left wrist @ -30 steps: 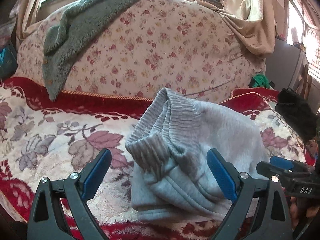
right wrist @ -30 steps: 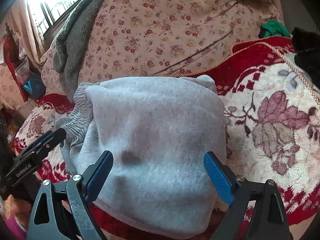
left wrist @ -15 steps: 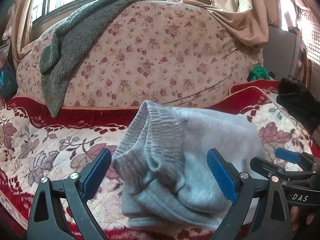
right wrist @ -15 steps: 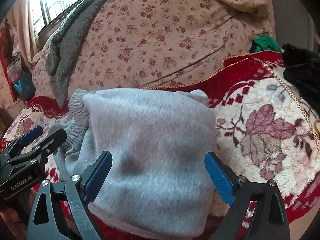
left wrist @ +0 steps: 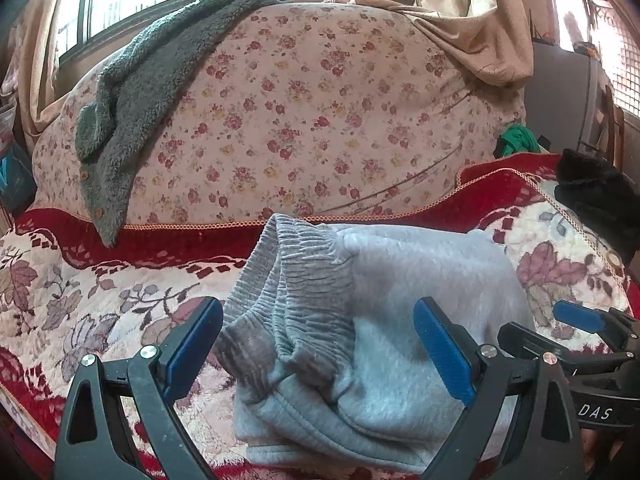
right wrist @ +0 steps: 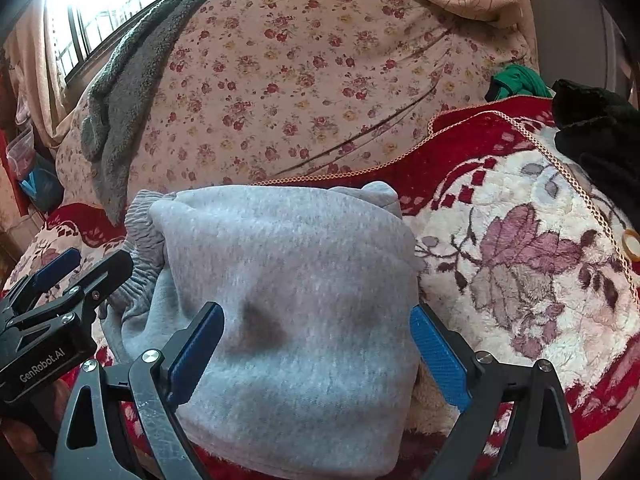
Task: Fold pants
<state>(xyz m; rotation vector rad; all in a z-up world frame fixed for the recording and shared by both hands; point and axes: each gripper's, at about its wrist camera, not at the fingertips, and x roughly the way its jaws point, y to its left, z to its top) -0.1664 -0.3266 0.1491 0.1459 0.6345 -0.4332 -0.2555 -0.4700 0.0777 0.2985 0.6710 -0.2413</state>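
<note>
The grey sweatpants (left wrist: pixel 360 320) lie folded in a compact bundle on the red floral blanket (left wrist: pixel 100 300), ribbed waistband on the left. My left gripper (left wrist: pixel 320 344) is open and empty, its blue pads either side of the waistband, just above the cloth. My right gripper (right wrist: pixel 316 344) is open and empty over the smooth right part of the pants (right wrist: pixel 288 280). Each gripper shows in the other's view: the right gripper (left wrist: pixel 576 332) at the right edge, the left gripper (right wrist: pixel 64 276) at the left edge.
A floral-covered cushion pile (left wrist: pixel 300 120) rises behind the pants, with a grey fleece garment (left wrist: pixel 132 92) draped over it. A black garment (left wrist: pixel 596 196) and a green cloth (left wrist: pixel 516 140) lie at the right. Windows and beige curtains (left wrist: pixel 480 20) are behind.
Both grippers have drawn back and risen slightly from the pants, staying open. The bundle lies still as folded.
</note>
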